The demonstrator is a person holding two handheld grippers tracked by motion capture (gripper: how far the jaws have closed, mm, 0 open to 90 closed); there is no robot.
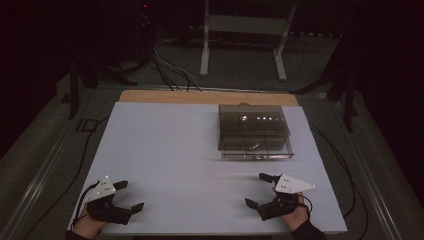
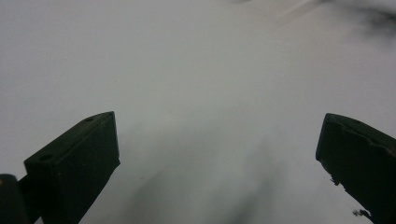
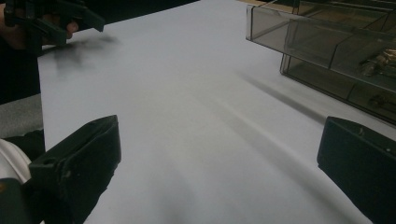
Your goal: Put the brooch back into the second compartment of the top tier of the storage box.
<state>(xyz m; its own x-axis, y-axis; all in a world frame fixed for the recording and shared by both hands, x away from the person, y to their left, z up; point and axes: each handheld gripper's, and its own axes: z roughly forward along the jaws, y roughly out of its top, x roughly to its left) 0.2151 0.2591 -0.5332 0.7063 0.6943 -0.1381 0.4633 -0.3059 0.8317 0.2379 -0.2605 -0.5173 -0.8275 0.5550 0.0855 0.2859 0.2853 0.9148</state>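
Observation:
A smoky clear plastic drawer box [image 1: 254, 131] stands on the white table [image 1: 175, 160] at the back right, its lower drawer pulled out a little, with small items inside. The same box [image 3: 336, 46] fills the upper right of the right gripper view. My left gripper [image 1: 129, 196] rests open at the table's front left corner, nothing between its jaws. My right gripper [image 1: 259, 190] is open at the front right, just in front of the box and apart from it. The left gripper [image 3: 56, 21] also appears far off in the right gripper view.
A wooden strip [image 1: 207, 97] runs along the table's far edge. Beyond it stand a white metal frame [image 1: 245, 35] and cables on the dark floor. The white surface [image 2: 196, 84] lies bare under the left gripper.

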